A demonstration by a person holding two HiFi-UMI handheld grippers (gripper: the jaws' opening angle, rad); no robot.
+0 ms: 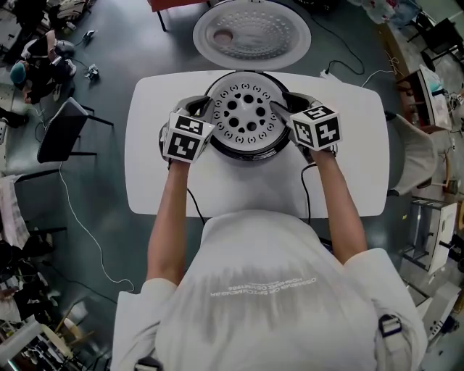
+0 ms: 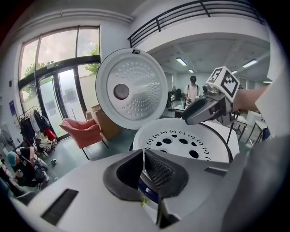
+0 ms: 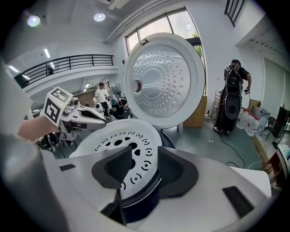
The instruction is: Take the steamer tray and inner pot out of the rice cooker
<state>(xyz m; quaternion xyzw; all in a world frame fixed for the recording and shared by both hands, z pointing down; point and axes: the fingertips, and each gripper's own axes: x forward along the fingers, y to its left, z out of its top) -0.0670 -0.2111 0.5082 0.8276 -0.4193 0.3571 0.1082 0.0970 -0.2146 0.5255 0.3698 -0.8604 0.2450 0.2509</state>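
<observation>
Pinching steamer tray (image 2: 181,142) rim: left gripper (image 2: 143,166); right gripper (image 3: 144,164) straddling opposite edge.

I see a big work hall, like a lab. A white table (image 1: 159,181) stands on a grey floor (image 1: 109,72) with loose cables (image 1: 78,223). Tall glass doors (image 2: 68,97) are far left, and a railed balcony (image 2: 195,11) runs up high.

Grey floor (image 1: 109,87), white table (image 1: 341,145), red armchair (image 2: 84,131).
</observation>
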